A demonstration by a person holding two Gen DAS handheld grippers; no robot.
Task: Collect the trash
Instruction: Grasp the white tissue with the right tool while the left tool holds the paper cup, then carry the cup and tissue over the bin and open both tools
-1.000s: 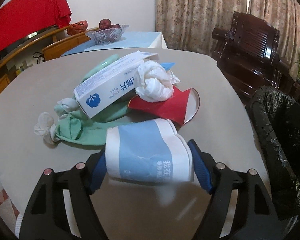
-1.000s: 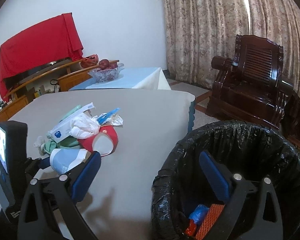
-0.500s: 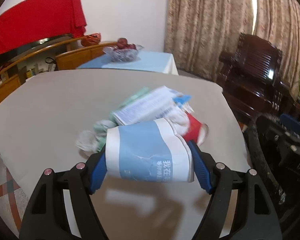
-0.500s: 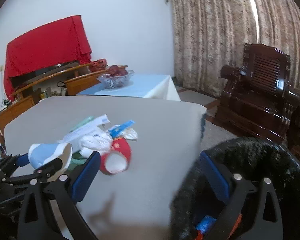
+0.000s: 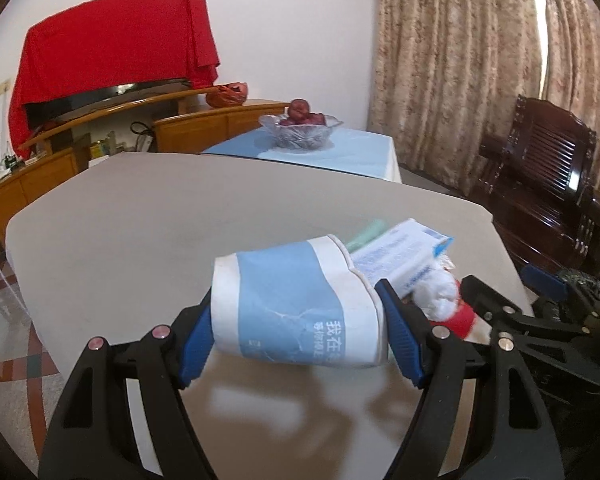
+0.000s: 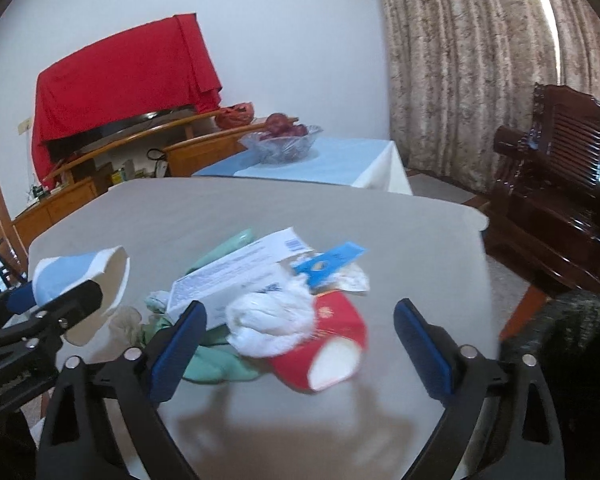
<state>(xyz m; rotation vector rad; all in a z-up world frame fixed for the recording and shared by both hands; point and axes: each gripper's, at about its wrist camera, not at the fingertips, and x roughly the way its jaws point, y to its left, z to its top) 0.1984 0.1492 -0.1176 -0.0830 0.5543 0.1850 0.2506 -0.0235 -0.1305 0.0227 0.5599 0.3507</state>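
Note:
My left gripper (image 5: 296, 336) is shut on a crushed blue-and-white paper cup (image 5: 296, 304) and holds it above the grey table (image 5: 160, 216); the cup also shows in the right wrist view (image 6: 80, 280). My right gripper (image 6: 300, 344) is open and empty, above a trash pile: a red paper cup (image 6: 328, 352), a white crumpled tissue (image 6: 272, 320), a white carton (image 6: 236, 276), a blue wrapper (image 6: 328, 264) and green cloth (image 6: 212, 364). The black-lined trash bin (image 6: 560, 352) is at the right edge.
A glass fruit bowl (image 6: 280, 140) stands on a blue-clothed table behind. A dark wooden armchair (image 6: 560, 184) is at the right, curtains behind it. A wooden sideboard (image 5: 100, 136) with a red cloth lines the far wall.
My left gripper has lifted the blue-and-white cup up and back from the pile. My right gripper has swung from over the bin to over the trash pile.

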